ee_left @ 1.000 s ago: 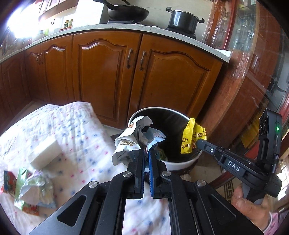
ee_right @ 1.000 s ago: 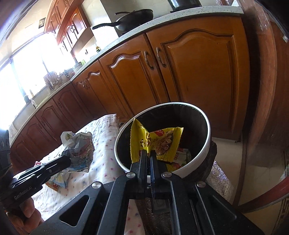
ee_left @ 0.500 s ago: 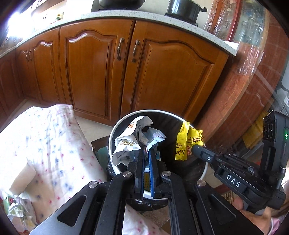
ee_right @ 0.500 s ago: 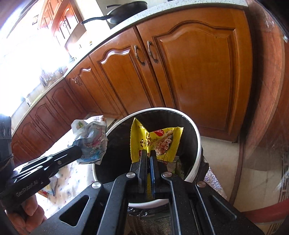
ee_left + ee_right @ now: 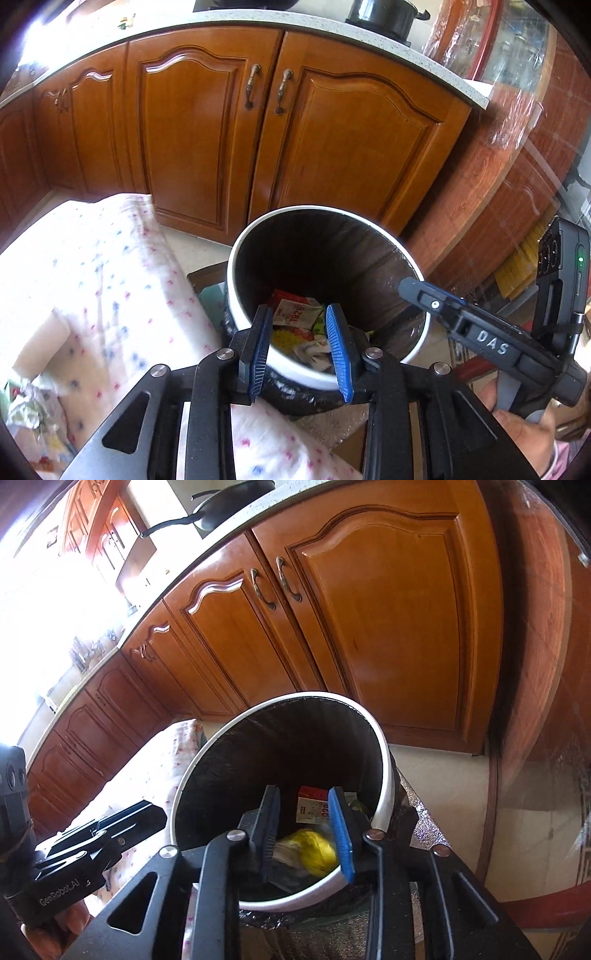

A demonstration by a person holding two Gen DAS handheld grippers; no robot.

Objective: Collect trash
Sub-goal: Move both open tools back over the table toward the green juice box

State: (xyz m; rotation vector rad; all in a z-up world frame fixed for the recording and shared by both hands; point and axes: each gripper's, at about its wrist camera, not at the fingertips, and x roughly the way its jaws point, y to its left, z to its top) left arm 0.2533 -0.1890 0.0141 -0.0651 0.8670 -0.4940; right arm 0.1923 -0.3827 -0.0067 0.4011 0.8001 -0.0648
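Observation:
A round trash bin with a white rim (image 5: 236,254) (image 5: 384,775) and a black liner stands on the floor by the table. Wrappers lie at its bottom (image 5: 295,314), among them a yellow wrapper (image 5: 314,849). My left gripper (image 5: 299,347) is open and empty above the bin's near rim. My right gripper (image 5: 306,830) is also open and empty over the bin; it shows from the side in the left wrist view (image 5: 406,286). The left gripper shows at lower left in the right wrist view (image 5: 140,819).
A table with a dotted white cloth (image 5: 110,295) lies left of the bin, with a white block (image 5: 40,347) and crumpled wrappers (image 5: 26,410) on it. Wooden cabinet doors (image 5: 332,140) stand behind the bin. A red-brown cabinet (image 5: 498,177) is at right.
Both grippers opened over the bin. The crumpled white wrapper and the yellow wrapper dropped out of the jaws into the bin.

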